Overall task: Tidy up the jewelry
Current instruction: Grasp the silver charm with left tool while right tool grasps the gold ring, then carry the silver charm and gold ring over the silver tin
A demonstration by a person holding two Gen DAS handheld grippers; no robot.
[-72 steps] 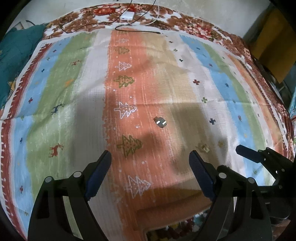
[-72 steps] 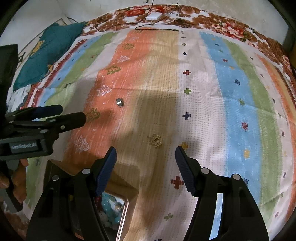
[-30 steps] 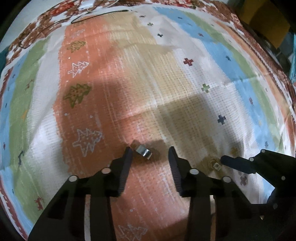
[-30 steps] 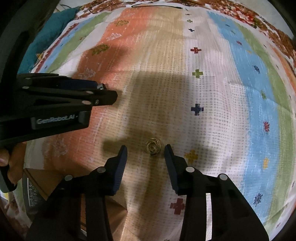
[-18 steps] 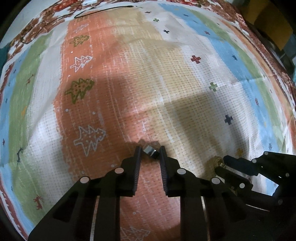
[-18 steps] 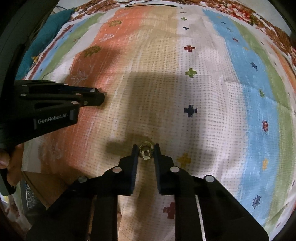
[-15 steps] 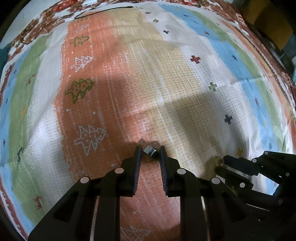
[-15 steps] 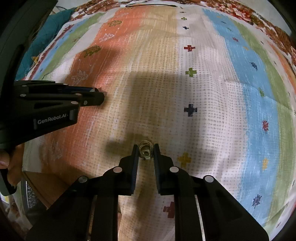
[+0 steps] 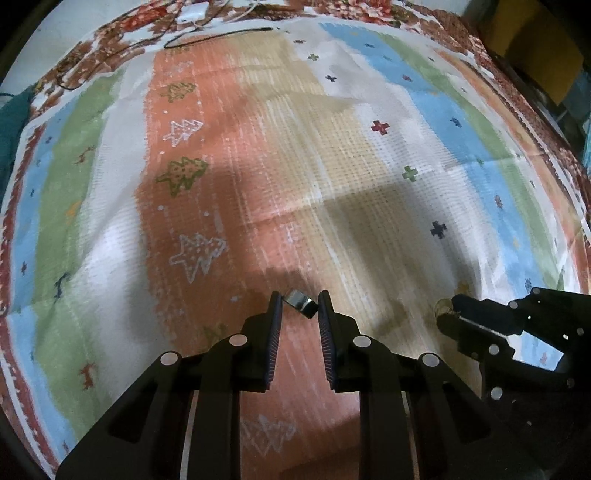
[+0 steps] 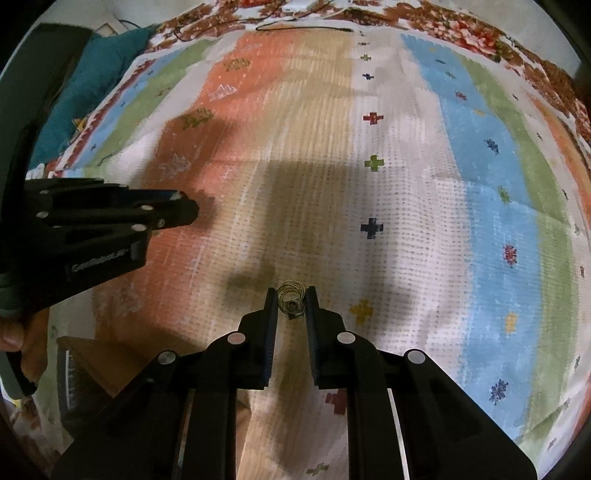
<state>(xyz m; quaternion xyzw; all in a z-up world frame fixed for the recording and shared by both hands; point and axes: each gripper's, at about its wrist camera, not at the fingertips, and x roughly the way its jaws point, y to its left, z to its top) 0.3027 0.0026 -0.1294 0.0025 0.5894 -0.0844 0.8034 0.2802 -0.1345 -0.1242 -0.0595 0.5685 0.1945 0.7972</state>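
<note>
My left gripper (image 9: 298, 304) is shut on a silver ring (image 9: 301, 302) and holds it just above the striped cloth (image 9: 332, 166). My right gripper (image 10: 291, 300) is shut on a gold wire ring (image 10: 291, 295), also a little above the cloth. In the left wrist view the right gripper (image 9: 448, 314) shows at the right with the gold ring (image 9: 441, 305) at its tips. In the right wrist view the left gripper (image 10: 184, 210) comes in from the left; the silver ring is hidden there.
A wooden jewelry box (image 10: 92, 365) with an open lid lies at the lower left of the right wrist view. Black cables (image 9: 221, 35) and a white charger (image 9: 192, 14) lie at the cloth's far edge. A teal cloth (image 10: 96, 77) lies far left.
Both grippers closed onto their rings about a second ago. Since then both have lifted slightly with the rings held; the cloth looks farther away.
</note>
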